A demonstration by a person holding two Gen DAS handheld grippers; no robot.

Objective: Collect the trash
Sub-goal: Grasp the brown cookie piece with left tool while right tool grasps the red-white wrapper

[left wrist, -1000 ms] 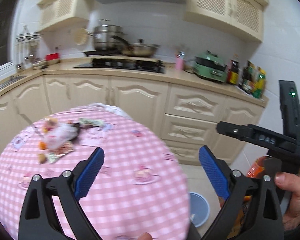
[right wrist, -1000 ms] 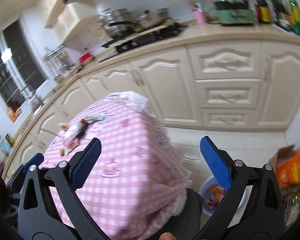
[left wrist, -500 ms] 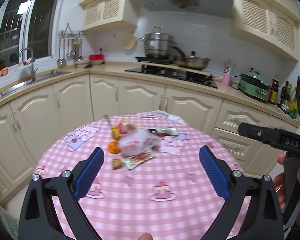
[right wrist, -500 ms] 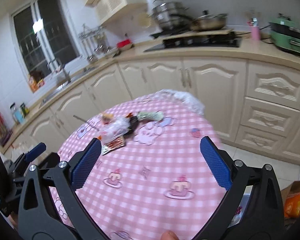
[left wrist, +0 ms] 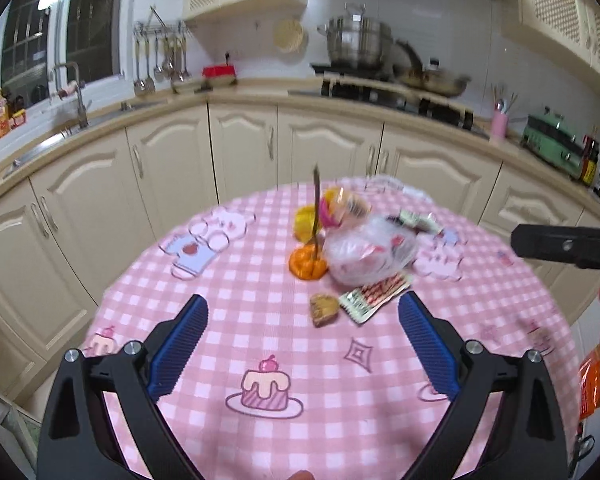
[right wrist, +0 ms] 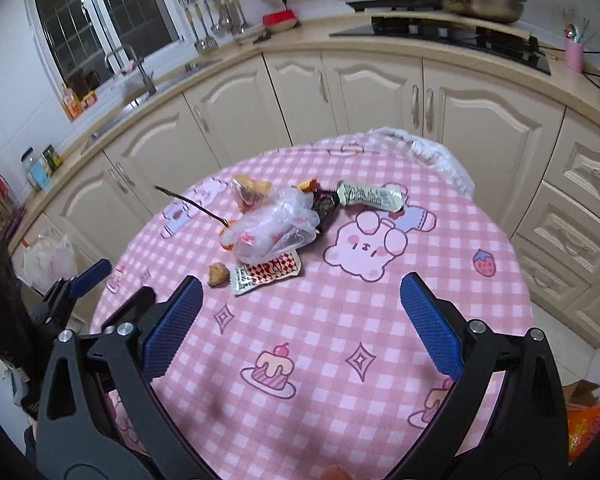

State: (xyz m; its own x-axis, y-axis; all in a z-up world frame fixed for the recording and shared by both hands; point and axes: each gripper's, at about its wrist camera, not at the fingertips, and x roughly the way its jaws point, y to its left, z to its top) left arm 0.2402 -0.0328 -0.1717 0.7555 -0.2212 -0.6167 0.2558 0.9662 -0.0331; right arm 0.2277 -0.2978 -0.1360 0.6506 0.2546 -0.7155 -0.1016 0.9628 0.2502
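Note:
A heap of trash lies on the round pink checked table [left wrist: 260, 320] [right wrist: 340, 340]. A crumpled clear plastic bag [left wrist: 370, 254] [right wrist: 274, 226] sits in its middle. Beside the bag are orange peel [left wrist: 307, 266], a brown food scrap [left wrist: 323, 309] [right wrist: 217, 273], a red-checked sachet [left wrist: 376, 294] [right wrist: 266, 272], a pale green wrapper [right wrist: 370, 196] and a thin skewer [left wrist: 317, 208] [right wrist: 192, 202]. My left gripper [left wrist: 302, 344] hangs open above the table's near side, short of the heap. The right gripper [right wrist: 300, 320] is also open and empty, nearer than the heap.
Cream kitchen cabinets [left wrist: 240, 152] curve round behind the table, with a sink [left wrist: 72, 96], a stove and pots [left wrist: 356, 44] on the counter. A white plastic bag [right wrist: 50, 258] sits on the floor at the table's left. An orange packet [left wrist: 590, 384] shows at the lower right.
Both views have swung left and closed in on the table. The trash heap now lies centred ahead of both open grippers and looks larger. Nothing has been grasped.

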